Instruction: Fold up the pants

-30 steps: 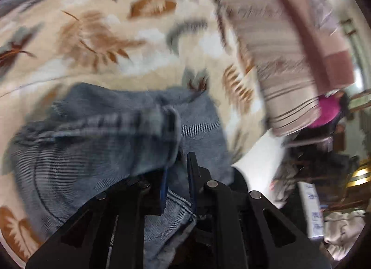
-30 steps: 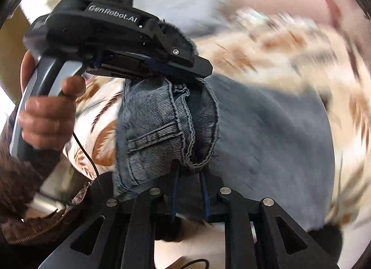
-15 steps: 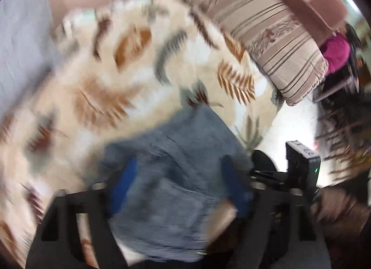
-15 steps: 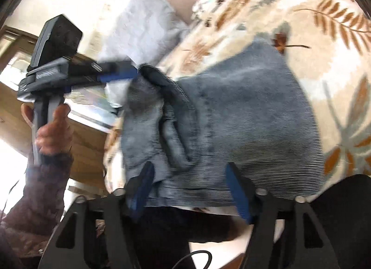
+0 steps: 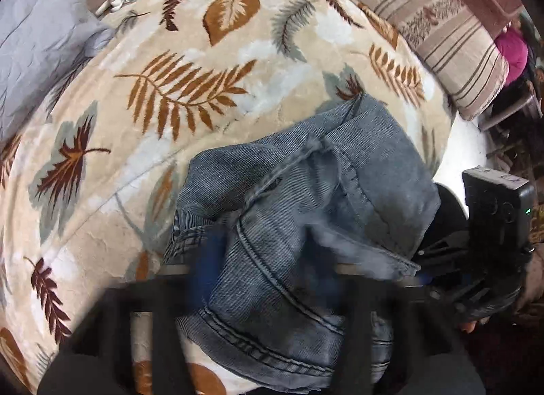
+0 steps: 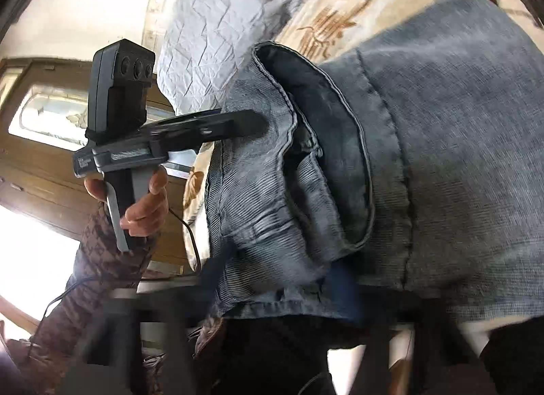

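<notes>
Pants (image 5: 299,225) of grey-blue denim are seen in the left wrist view as a bunched, folded heap on a leaf-patterned blanket (image 5: 163,95) that covers a bed, close to its near edge. The left tool (image 5: 268,269) is held low over the heap, its two blue-padded fingers (image 5: 207,265) blurred and set wide apart, with cloth lying between them but not pinched. A striped cushion (image 5: 442,31) is seen at the far right of the bed and a grey quilted pillow (image 5: 37,34) at the far left. At the right edge the right tool (image 5: 476,259) is seen from the side, just beside the heap, carried in a hand of which only fingertips show.

In the right wrist view the pants (image 6: 408,163) fill most of the frame, with a hem rolled over on itself near the middle. The right tool (image 6: 282,286) is blurred at the bottom; its fingers are spread, one at each side of the folded edge, and nothing is gripped. The left tool (image 6: 251,122) is held level from the left, its tip touching or just beside the pants' edge; which cannot be told. It is carried upright by the handle in the left hand (image 6: 142,204), the fingers wrapped round the grip, the wrist in a brown patterned sleeve (image 6: 95,269). The pillow (image 6: 217,27) lies behind it.
</notes>
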